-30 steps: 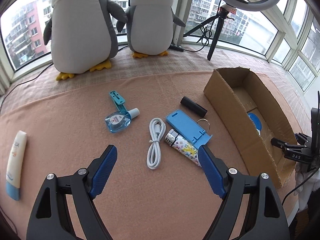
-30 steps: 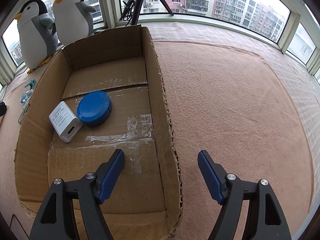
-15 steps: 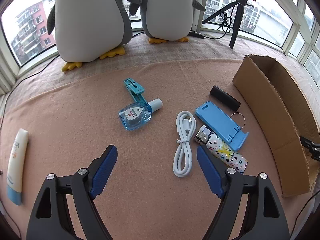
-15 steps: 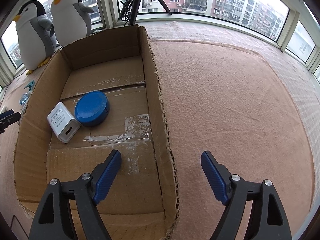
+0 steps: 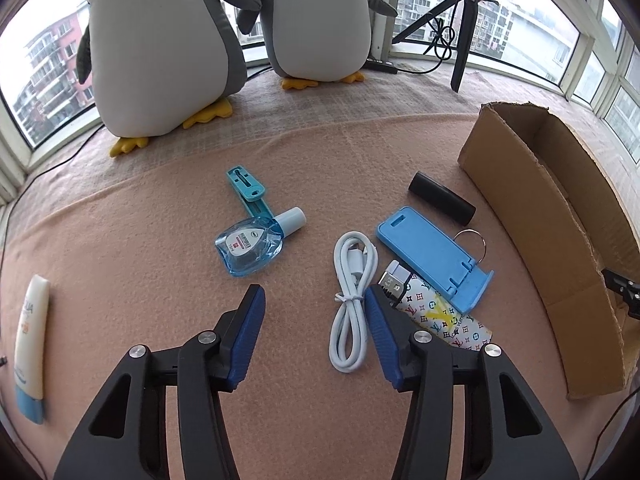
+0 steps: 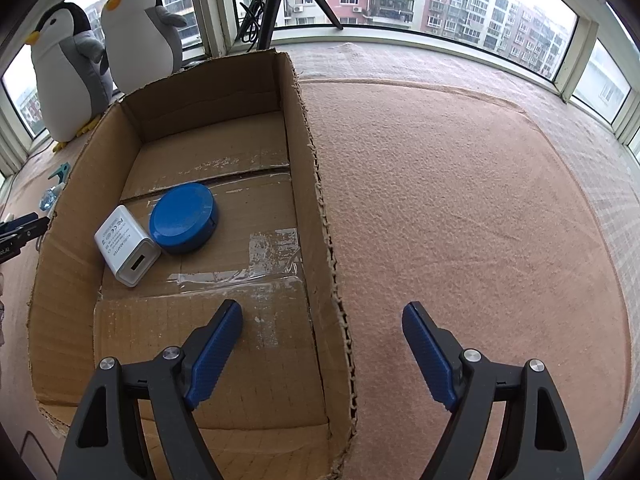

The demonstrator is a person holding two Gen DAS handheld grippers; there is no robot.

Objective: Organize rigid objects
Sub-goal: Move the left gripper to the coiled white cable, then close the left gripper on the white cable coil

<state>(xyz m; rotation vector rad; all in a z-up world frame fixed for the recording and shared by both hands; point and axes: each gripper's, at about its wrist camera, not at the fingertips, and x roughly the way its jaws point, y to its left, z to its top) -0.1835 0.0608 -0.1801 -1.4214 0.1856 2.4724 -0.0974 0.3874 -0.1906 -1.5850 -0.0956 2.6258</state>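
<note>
My left gripper [image 5: 312, 300] is open and empty, low over the pink mat. Ahead of it lie a clear blue bottle [image 5: 252, 247], a teal clip [image 5: 248, 190], a coiled white cable [image 5: 352, 296], a patterned lighter [image 5: 436, 310], a blue phone stand [image 5: 434, 254] and a black cylinder [image 5: 442, 198]. The cardboard box [image 5: 560, 240] stands to the right. My right gripper [image 6: 322, 316] is open and empty, astride the box's right wall [image 6: 320, 216]. Inside the box lie a white charger [image 6: 126, 246] and a blue round tin [image 6: 184, 224].
Two plush penguins [image 5: 168, 40] stand at the back by the windows, with a tripod [image 5: 460, 28] to their right. A sunscreen tube [image 5: 30, 344] lies at the far left. A metal key ring [image 5: 472, 244] lies beside the phone stand.
My left gripper has moved forward and left toward the bottle and cable, and its fingers have come closer together. My right gripper has stayed almost still over the box wall.
</note>
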